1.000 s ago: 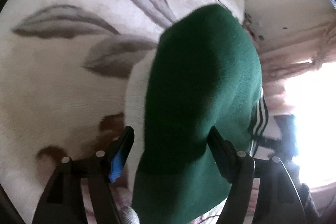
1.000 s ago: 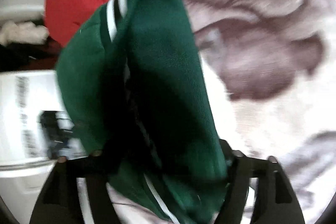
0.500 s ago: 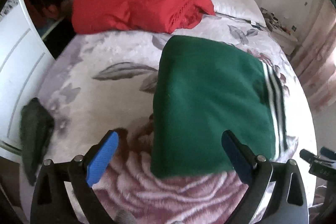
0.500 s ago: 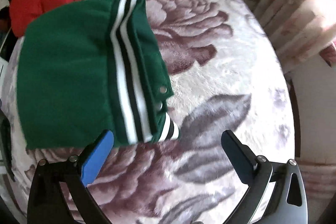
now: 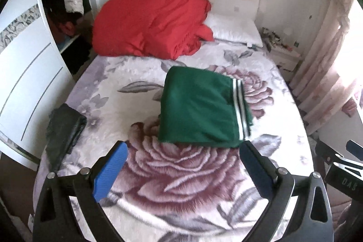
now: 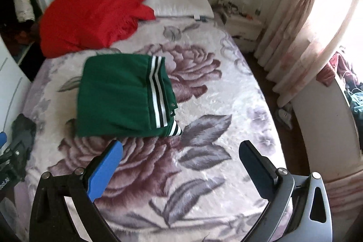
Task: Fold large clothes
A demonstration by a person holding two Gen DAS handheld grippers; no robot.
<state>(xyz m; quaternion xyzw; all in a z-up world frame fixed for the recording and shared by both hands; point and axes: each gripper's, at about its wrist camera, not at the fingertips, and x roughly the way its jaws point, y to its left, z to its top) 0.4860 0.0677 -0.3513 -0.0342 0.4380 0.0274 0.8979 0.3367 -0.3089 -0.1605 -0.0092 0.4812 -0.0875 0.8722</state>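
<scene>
On the floral plush bed cover [image 5: 181,174] lies a folded green garment with white-and-black striped trim [image 5: 199,108]; left tongs [image 5: 181,171] and right tongs [image 6: 180,170] both hover spread, empty.

From my seat, the green garment [image 5: 199,108] reads as matt, fleecy knit cloth, its white-and-black striped band [image 6: 157,92] ribbed, with small shiny metal snaps [image 6: 172,104] along the edge. The bed [image 5: 186,176] wears a plush floral blanket with a soft, slightly glossy pile. The red bedding [image 5: 152,19] is matt woven cloth, crumpled. My left gripper [image 5: 182,168] has matt black plastic arms, smooth blue pads [image 5: 111,170] and bright metal screws; the right gripper [image 6: 180,166] looks the same. The wardrobe door [image 5: 25,74] is smooth, glossy white.
</scene>
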